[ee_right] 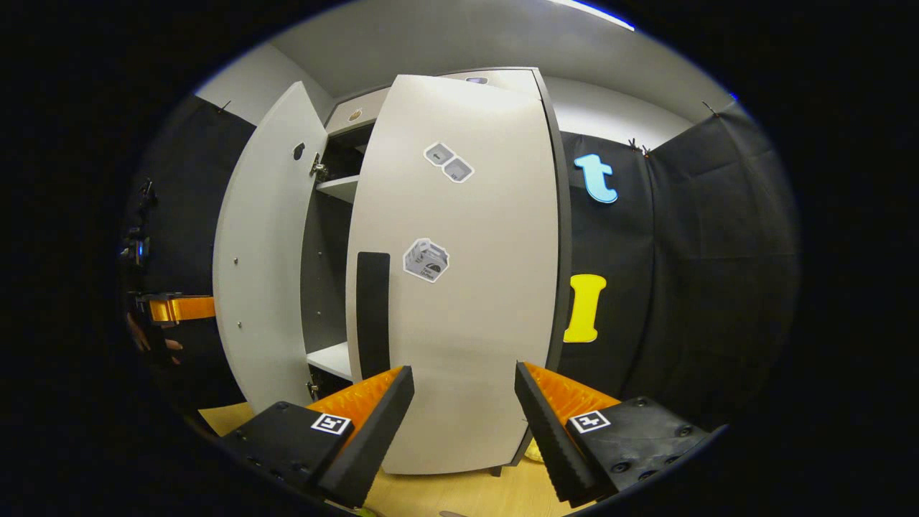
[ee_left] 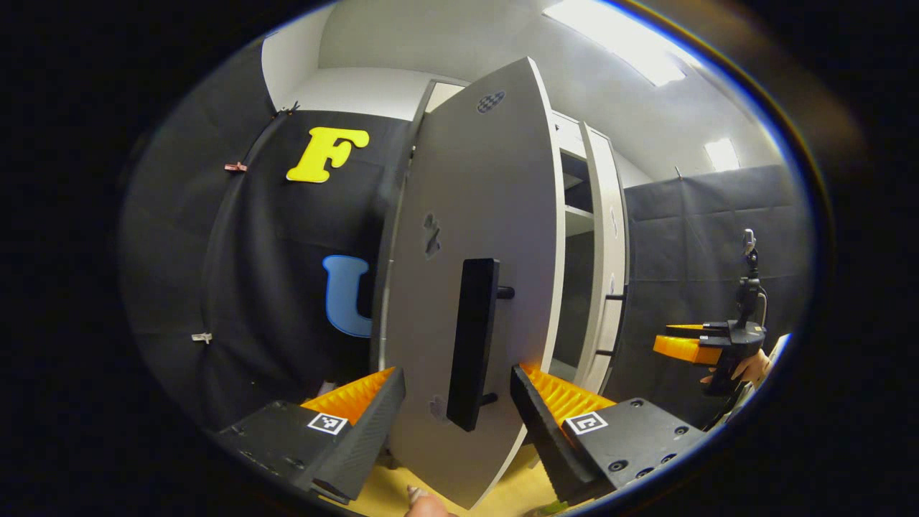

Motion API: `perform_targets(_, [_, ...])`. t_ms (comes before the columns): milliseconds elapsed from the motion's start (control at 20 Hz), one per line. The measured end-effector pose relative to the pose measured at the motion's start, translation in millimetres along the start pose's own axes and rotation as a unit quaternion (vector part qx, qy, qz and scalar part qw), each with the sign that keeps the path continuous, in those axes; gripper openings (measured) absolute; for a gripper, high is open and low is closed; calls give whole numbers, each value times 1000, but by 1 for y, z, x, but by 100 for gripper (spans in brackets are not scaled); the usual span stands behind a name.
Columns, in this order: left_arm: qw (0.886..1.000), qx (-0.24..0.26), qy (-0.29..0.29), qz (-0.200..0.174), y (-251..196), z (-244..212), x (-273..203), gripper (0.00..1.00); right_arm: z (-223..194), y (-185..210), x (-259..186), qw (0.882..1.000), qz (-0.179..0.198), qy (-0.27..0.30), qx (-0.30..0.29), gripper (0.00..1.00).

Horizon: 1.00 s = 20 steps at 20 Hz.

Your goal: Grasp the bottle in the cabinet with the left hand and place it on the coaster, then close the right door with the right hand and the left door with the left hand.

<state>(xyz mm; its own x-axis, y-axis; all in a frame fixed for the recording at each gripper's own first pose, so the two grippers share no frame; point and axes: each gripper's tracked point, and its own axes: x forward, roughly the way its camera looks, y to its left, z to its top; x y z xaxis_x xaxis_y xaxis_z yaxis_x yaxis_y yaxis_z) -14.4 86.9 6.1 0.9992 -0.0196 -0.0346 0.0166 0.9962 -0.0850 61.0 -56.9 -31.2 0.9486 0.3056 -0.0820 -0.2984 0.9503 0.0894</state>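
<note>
While the left gripper (ee_left: 458,391) is held with its jaws spread wide and nothing between them, the black bar handle (ee_left: 473,343) of the left door (ee_left: 488,215) is seen just beyond the fingertips, in line with the gap; whether the fingers touch the door panel cannot be told. Past that door's edge, a strip of the cabinet interior (ee_left: 578,237) with a shelf is seen, and farther right the right gripper (ee_left: 693,345) is held in a hand (ee_left: 750,368) before the booth wall. In the right gripper view, the right gripper (ee_right: 463,395) is likewise released, its fingers apart and empty in front of the right door (ee_right: 467,287), which is nearly shut, its dark handle (ee_right: 372,312) just beyond the left finger. The left door (ee_right: 266,266) is seen standing open beyond, with shelves (ee_right: 337,188) between the doors. The wooden tabletop (ee_right: 459,492) is seen below the cabinet. The bottle and the coaster cannot be made out
</note>
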Motion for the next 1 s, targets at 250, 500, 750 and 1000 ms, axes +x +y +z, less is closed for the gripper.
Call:
perform_targets(250, [999,19,20,-37,-49,-17,51,95,-4,-11,-15,998,8,4,-57,94])
perform_targets(500, [998,34,24,-43,-81,-25,63,94,-7,-18,-22,998,24,6,-54,94])
perform_targets(750, [999,38,25,-12,-90,-24,49,95,-9,-32,-22,999,45,8,-28,94])
perform_targets(1000, [999,46,26,6,-110,-27,36,95,-10,-37,-29,997,72,10,-17,94])
